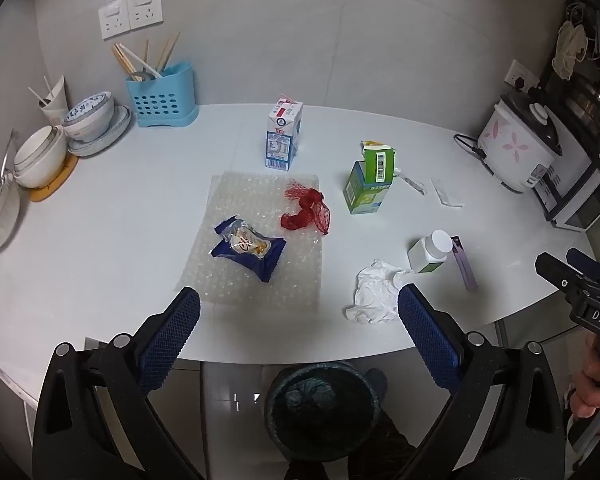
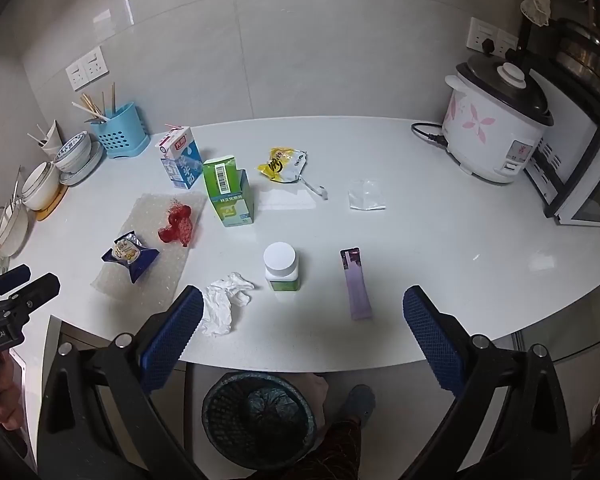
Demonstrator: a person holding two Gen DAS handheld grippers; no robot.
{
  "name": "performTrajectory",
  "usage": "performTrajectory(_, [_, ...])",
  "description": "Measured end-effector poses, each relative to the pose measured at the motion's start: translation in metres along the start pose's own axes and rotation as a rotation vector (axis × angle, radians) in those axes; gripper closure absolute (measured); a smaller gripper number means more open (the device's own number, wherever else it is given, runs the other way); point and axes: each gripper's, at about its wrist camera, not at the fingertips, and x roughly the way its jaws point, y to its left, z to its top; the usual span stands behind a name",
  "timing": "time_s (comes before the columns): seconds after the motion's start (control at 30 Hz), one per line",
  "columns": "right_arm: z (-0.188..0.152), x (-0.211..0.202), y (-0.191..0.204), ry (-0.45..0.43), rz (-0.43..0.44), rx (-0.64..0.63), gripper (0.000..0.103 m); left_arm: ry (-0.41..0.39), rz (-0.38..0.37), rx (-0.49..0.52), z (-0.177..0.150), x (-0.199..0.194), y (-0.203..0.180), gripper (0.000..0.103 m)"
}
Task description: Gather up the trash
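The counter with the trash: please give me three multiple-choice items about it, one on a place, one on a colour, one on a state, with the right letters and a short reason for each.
1. Where does the blue wrapper lie?
A. on the bubble wrap
B. in the bin
C. beside the rice cooker

2. What colour is the mesh net?
A. green
B. red
C. yellow

3. How do the two grippers stand?
A. both open, empty
B. left shut on the tissue
C. right shut on the bottle

Key:
1. A, the wrapper rests on the bubbled sheet near the net.
2. B, the net is bright red in both views.
3. A, the left gripper and the right gripper show wide jaws with nothing between the pads.
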Motion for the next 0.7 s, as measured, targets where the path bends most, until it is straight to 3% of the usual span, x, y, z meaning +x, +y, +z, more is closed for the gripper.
performTrajectory(0.7, [-0.0007, -0.0016, -0.0047, 0.040, 0.010, 0.002, 0.007, 0.003, 0.002, 0.003, 0.0018, -0.0026, -0.0062, 0.006])
